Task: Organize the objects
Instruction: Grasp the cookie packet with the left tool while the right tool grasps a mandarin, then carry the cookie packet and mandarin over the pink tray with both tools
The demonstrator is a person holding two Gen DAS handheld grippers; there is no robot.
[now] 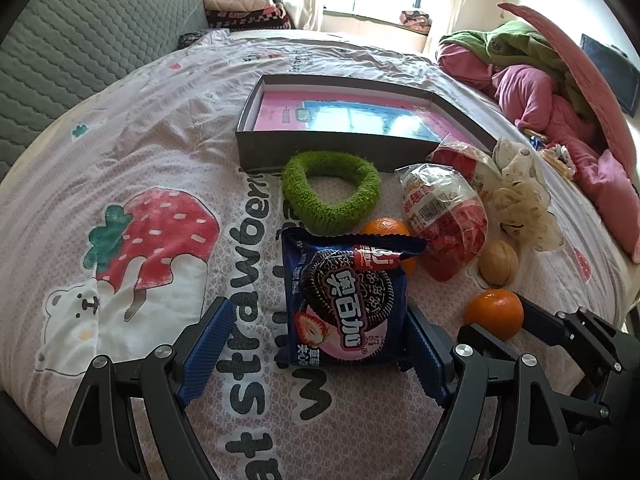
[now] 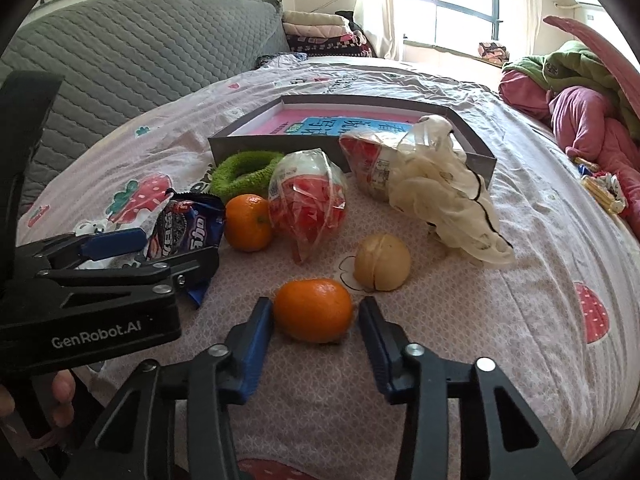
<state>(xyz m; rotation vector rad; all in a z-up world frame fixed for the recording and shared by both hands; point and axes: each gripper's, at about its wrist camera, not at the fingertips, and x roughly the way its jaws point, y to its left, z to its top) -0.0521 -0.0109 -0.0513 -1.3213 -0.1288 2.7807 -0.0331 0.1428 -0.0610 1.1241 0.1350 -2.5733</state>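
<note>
A blue cookie packet lies on the strawberry-print bedsheet between the blue pads of my left gripper. That gripper is open: the right pad sits at the packet's edge and the left pad stands clear of it. An orange lies between the pads of my right gripper, close on both sides, with a thin gap showing on its right. A second orange, a walnut, a green fuzzy ring, two clear bags of red snacks and a cream mesh cloth lie behind.
A shallow grey box holding a pink and blue book sits behind the objects. A grey quilted headboard rises on the left. Pink and green bedding is piled on the right. A person's fingers show at the lower left.
</note>
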